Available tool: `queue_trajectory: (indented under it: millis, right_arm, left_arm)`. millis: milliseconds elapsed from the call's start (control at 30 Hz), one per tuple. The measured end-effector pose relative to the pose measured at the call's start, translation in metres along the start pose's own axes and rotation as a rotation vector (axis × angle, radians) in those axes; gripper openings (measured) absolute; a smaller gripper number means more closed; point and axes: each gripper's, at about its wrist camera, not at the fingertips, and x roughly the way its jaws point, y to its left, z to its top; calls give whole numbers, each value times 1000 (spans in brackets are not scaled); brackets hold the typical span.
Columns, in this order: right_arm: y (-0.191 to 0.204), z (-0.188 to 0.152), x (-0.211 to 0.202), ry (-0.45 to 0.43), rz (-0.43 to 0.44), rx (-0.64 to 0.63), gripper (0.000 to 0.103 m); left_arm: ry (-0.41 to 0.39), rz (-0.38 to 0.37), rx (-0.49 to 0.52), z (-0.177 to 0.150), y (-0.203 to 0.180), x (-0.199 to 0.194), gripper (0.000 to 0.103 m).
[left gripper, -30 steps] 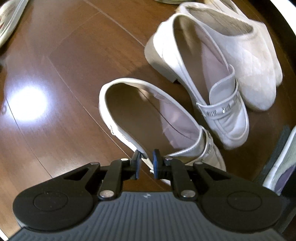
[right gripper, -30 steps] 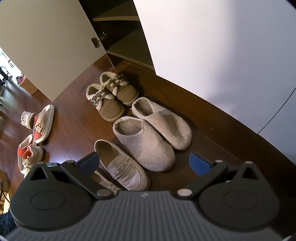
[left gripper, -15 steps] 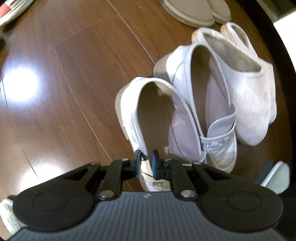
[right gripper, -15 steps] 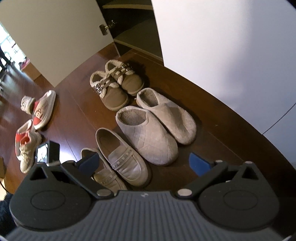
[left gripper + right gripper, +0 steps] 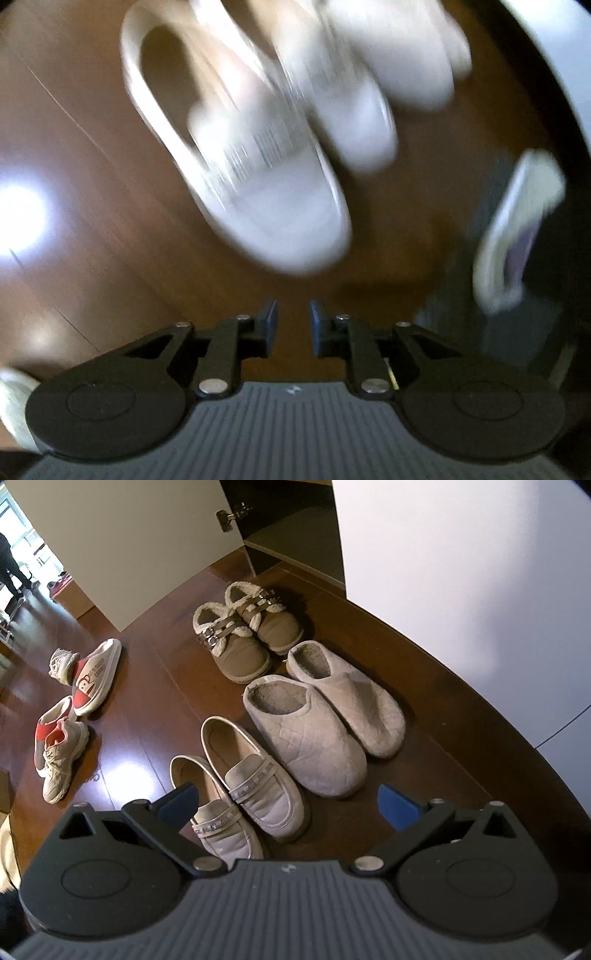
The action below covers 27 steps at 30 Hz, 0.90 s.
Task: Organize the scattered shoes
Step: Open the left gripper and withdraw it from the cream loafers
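Note:
Two white loafers lie side by side on the dark wood floor, the left loafer close against the right loafer. In the blurred left wrist view the nearer loafer rests on the floor a little ahead of my left gripper. Its jaws are opening, a narrow gap apart, with only floor between them. My right gripper hovers open and wide above the loafers' toes, holding nothing.
Grey quilted slippers and brown fur-lined shoes are lined up beyond the loafers, toward an open cabinet. A red-and-white slipper and sneakers lie scattered at the left. A white wall stands on the right.
My left gripper brought the loafer it held up beside its mate, let go of it and drew back with its jaws parting. The right gripper barely moved.

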Motion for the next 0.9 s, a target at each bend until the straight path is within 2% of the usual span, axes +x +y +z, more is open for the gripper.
queue_trajectory:
  millis: [100, 267, 400, 567, 900]
  right_arm:
    - [2, -3, -2, -5, 2, -5, 103]
    - [2, -5, -2, -4, -1, -9, 103]
    - [3, -7, -3, -8, -5, -19, 103]
    - [0, -8, -2, -11, -31, -23, 103]
    - [0, -13, 4, -1, -70, -50, 103]
  left_arm:
    - [20, -13, -36, -1, -10, 28, 22]
    - [-69, -72, -147, 18, -19, 36, 22]
    - [-148, -43, -169, 31, -21, 31, 22]
    - [-127, -95, -253, 39, -7, 31, 20]
    - [-123, -109, -275, 55, -5, 28, 20]
